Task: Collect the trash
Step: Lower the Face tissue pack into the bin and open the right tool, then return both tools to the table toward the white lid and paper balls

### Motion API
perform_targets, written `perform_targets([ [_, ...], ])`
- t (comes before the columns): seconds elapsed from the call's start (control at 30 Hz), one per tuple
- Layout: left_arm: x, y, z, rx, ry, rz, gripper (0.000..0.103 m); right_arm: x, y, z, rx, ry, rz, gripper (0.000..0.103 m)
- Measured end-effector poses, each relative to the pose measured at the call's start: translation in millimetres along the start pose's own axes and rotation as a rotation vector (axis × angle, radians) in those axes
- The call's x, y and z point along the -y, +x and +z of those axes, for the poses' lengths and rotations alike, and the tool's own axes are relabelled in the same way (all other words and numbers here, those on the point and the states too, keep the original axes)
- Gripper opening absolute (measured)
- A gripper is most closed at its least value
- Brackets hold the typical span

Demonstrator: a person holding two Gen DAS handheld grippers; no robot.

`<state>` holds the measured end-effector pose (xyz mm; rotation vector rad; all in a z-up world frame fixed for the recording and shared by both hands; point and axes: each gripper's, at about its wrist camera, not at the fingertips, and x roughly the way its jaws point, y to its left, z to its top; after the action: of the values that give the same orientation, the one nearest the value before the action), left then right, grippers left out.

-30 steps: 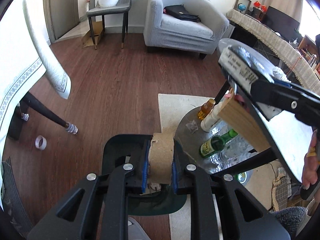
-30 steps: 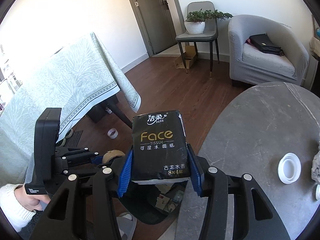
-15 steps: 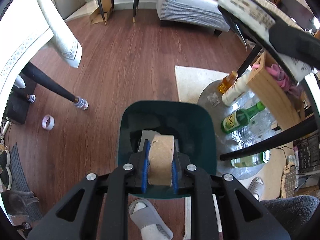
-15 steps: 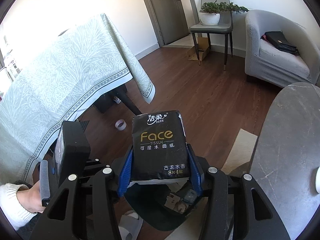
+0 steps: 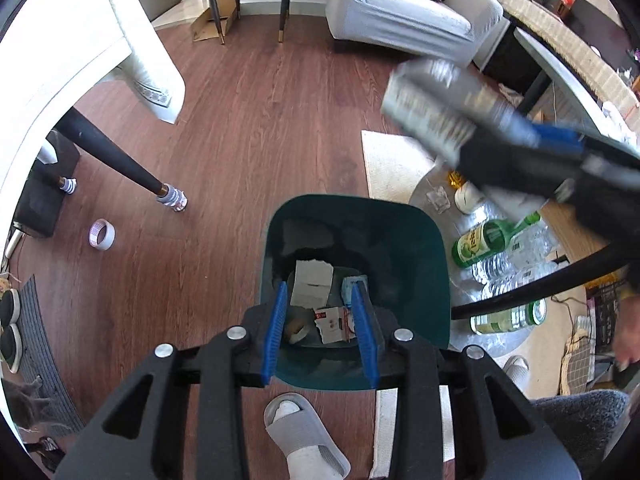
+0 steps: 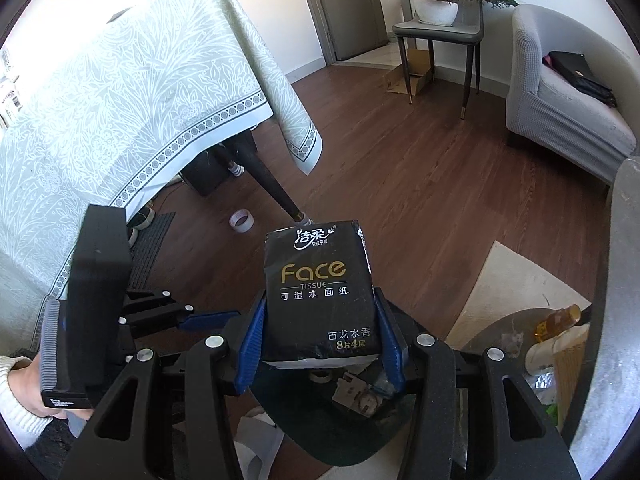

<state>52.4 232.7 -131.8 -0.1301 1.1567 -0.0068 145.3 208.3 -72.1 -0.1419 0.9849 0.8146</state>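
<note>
Your left gripper (image 5: pixel 322 326) points steeply down, its blue pads (image 5: pixel 276 334) parted and the jaws opening, with nothing pressed between them; what shows in the gap lies well below. Your left hand (image 6: pixel 28 390), in a pale knitted cuff, wraps the handle at the lower left of the right wrist view. Your right gripper (image 6: pixel 320 340) tilts down less steeply and its blue pads (image 6: pixel 250 344) press on both sides of a black tissue pack (image 6: pixel 318 292), held upright between them. In the left wrist view that gripper comes in from the upper right, blurred, and part of your right hand (image 5: pixel 628 340) shows at the right edge
</note>
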Motion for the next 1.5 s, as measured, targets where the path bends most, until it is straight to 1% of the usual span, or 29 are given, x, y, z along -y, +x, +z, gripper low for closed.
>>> perform_targets([
  [0.33,-12,-34,9,0.099,-0.056,-0.007,0.035,-2,38,-12,-0.105,0.009,-0.014,0.051],
  [0.47,-15,-50,14,0.14,-0.08,-0.031,0.029,-1,51,-20,-0.151,0.013,-0.023,0.051],
  [0.53,-15,-59,17,0.165,-0.088,-0.046,0.024,1,60,-24,-0.179,0.015,-0.032,0.051],
  [0.6,-11,-67,21,0.185,-0.087,-0.067,0.021,4,69,-28,-0.214,0.021,-0.041,0.051],
  [0.77,5,-89,29,0.246,-0.063,-0.11,0.018,8,90,-43,-0.301,0.013,-0.072,0.051],
  [0.87,18,-102,32,0.285,-0.033,-0.122,0.017,5,99,-51,-0.345,-0.011,-0.1,0.052],
  [0.97,27,-116,35,0.331,-0.022,-0.115,0.017,4,107,-59,-0.392,-0.033,-0.114,0.054],
  [1.0,30,-120,35,0.34,-0.021,-0.117,0.017,3,108,-62,-0.4,-0.04,-0.123,0.056],
  [1.1,34,-131,38,0.367,-0.029,-0.135,0.017,3,108,-68,-0.416,-0.053,-0.13,0.064],
  [1.23,38,-142,43,0.395,-0.036,-0.135,0.017,3,105,-71,-0.414,-0.074,-0.134,0.064],
  [1.37,40,-152,46,0.424,-0.066,-0.159,0.017,-2,93,-70,-0.382,-0.087,-0.105,0.064],
  [1.5,45,-164,49,0.463,-0.06,-0.155,0.017,-8,81,-66,-0.349,-0.101,-0.086,0.064],
])
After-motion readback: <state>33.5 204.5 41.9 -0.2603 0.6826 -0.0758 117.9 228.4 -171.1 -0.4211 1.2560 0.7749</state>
